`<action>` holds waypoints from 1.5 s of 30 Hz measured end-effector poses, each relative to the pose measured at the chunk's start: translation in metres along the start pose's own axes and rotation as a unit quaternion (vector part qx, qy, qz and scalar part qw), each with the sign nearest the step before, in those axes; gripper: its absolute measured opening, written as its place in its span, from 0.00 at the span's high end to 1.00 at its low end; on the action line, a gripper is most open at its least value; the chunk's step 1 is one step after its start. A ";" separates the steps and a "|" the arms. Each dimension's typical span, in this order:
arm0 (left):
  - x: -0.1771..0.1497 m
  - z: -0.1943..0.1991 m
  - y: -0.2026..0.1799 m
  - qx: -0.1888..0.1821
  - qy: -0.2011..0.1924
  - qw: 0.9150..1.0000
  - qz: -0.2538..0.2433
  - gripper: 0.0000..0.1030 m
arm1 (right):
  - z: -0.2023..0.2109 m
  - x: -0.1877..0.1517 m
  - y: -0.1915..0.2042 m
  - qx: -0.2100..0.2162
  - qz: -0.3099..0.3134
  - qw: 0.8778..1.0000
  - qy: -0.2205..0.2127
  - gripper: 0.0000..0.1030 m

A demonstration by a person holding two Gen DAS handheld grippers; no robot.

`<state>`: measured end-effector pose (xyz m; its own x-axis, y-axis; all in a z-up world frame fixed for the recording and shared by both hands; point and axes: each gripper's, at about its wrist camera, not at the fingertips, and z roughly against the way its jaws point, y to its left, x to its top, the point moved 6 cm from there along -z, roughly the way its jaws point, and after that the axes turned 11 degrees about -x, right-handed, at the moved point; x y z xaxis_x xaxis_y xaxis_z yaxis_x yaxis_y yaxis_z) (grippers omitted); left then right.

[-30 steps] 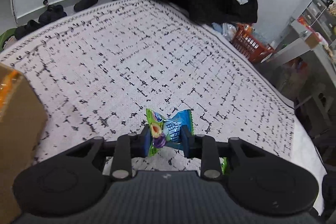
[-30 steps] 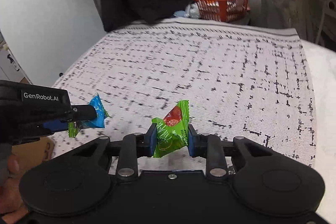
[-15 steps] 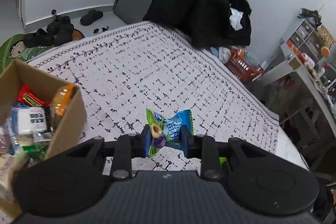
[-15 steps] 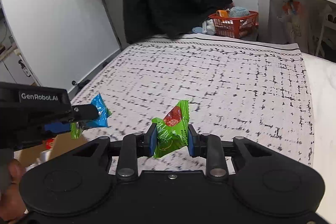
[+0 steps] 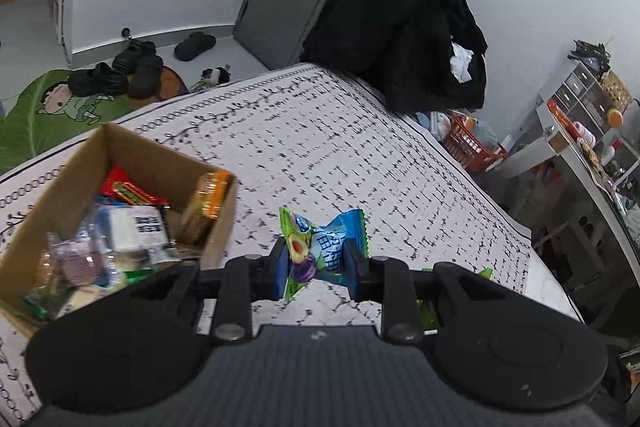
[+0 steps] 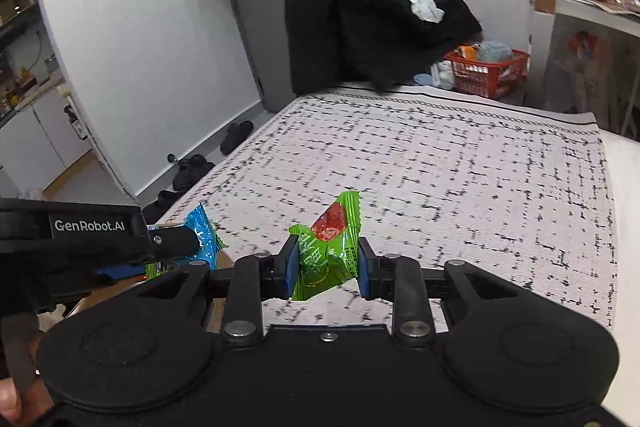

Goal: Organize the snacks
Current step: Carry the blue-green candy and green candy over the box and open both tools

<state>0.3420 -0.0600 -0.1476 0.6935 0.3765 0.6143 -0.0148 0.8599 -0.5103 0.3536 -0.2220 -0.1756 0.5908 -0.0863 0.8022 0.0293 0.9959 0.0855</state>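
left gripper (image 5: 316,257) pinched a crinkled blue-green candy wrapper (image 5: 320,247); right gripper (image 6: 326,261) squeezed a green packet (image 6: 328,247) printed with red fruit.

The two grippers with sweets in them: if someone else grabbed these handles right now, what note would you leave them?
Left gripper: shut on the blue-and-green candy, held in the air just right of the cardboard box.
Right gripper: shut on the green candy, held above the patterned cloth.
Done: both candies picked up; the box already holds several snacks.
Left: carry each candy over the box's open top and release it, probably the left one first since it looks nearer.
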 end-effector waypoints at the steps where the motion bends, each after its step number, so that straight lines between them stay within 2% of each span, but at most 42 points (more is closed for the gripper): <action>1: 0.001 0.003 0.003 0.001 -0.002 1.000 0.002 0.74 | 0.002 0.000 0.003 0.002 0.002 1.000 -0.001 0.73; 8: 0.012 0.023 0.025 0.008 -0.029 0.999 0.017 0.74 | 0.009 0.003 0.030 0.013 0.019 1.000 -0.004 0.73; 19: 0.028 0.039 0.067 0.032 -0.048 0.997 0.060 0.74 | 0.013 0.004 0.070 0.034 0.045 0.998 -0.006 0.73; 37: 0.047 0.054 0.155 0.069 -0.067 0.985 0.142 0.74 | -0.004 0.002 0.152 0.086 0.067 0.994 0.002 0.73; 45: 0.048 0.041 0.168 0.051 -0.065 0.982 0.168 0.72 | -0.022 -0.003 0.165 0.094 0.069 0.993 0.016 0.73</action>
<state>0.3435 0.1171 -0.1791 0.5397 0.6803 0.4959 -0.3038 0.7067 -0.6390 0.3739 -0.0570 -0.1767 0.6043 0.0537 0.7950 -0.2024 0.9754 0.0879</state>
